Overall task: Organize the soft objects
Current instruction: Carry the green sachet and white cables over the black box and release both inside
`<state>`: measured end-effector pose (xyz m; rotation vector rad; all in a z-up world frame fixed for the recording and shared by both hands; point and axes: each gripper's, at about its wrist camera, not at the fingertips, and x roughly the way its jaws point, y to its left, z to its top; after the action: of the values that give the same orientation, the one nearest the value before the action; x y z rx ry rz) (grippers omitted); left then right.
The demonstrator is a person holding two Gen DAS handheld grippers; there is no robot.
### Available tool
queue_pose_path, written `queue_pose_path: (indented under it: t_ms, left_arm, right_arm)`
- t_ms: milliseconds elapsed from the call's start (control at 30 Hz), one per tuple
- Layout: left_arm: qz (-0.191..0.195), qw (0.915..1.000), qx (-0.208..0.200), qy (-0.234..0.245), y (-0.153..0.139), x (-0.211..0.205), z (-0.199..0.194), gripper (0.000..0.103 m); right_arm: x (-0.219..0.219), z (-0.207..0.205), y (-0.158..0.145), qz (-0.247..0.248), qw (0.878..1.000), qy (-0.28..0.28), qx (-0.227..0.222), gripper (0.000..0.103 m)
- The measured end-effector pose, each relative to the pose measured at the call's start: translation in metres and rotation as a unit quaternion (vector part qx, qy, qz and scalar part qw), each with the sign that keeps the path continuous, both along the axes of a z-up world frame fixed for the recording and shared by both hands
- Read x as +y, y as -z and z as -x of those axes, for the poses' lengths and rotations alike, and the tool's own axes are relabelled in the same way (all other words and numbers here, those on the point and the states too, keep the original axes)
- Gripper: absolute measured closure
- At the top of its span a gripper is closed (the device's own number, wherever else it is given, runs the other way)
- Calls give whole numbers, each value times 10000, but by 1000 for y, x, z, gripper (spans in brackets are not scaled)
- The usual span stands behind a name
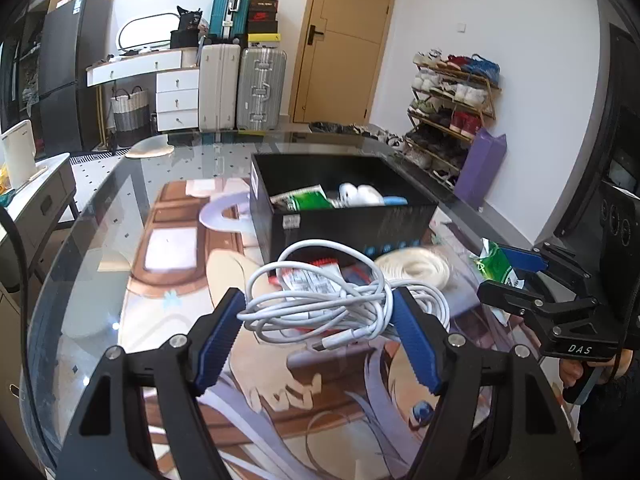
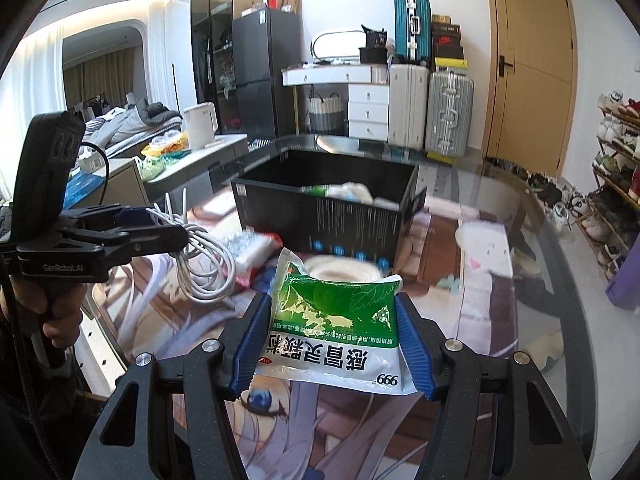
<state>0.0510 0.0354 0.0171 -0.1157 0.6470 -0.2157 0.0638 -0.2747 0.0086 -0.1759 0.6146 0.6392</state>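
A lived-in home: stacked suitcases [image 1: 242,88] at twelve o'clock, a loaded shoe rack [image 1: 452,104] at two, a fridge [image 2: 266,76], and a bed [image 2: 132,124] at ten

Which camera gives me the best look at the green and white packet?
The right wrist view: the green and white packet fills the centre, clamped between the right gripper fingers, print readable upside down. The left wrist view shows only its crumpled edge behind that gripper, at the frame's right.
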Motion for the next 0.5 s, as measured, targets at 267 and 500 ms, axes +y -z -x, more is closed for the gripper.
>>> queue_pose_path:
  t_ms: [267,500]
  left_arm:
    - [-36,9996,-222,-145,-17,4,-15,29]
    - [-105,9990,-381,-188,-31,3,-31,29]
  right_arm:
    - [3,-13,-20,-150,9996,100,-235,40]
    - [5,-23,-37,-240,9988,56,-428,40]
